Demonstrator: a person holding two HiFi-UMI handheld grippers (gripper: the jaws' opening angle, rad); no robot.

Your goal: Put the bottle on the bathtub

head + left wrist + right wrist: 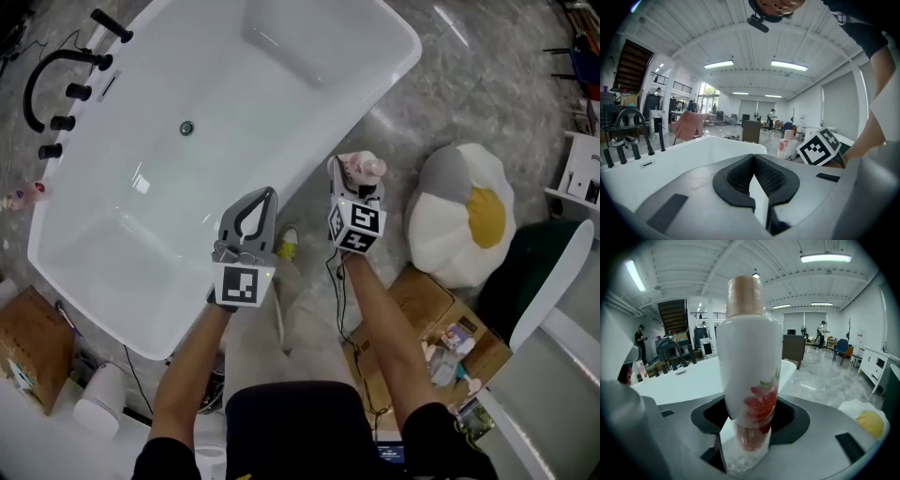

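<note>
A white bottle [362, 171] with a pink flower print and a beige cap stands upright in my right gripper [354, 180], whose jaws are shut on its lower body [749, 362]. It hangs over the floor just right of the white bathtub's rim [330, 141]. My left gripper [271, 194] is beside it on the left, over the tub's near rim. Its jaws are shut, tips together, with nothing in them [752, 157]. From the left gripper view the bottle [787, 146] shows beside the right gripper's marker cube [819, 146], beyond the tub [693, 150].
A black faucet set [56, 84] and a small bottle [28, 194] sit at the tub's left end. An egg-shaped cushion [464, 211], cardboard boxes [441, 323] and a green chair [539, 267] lie to the right. A shoe [287, 244] is on the floor by the tub.
</note>
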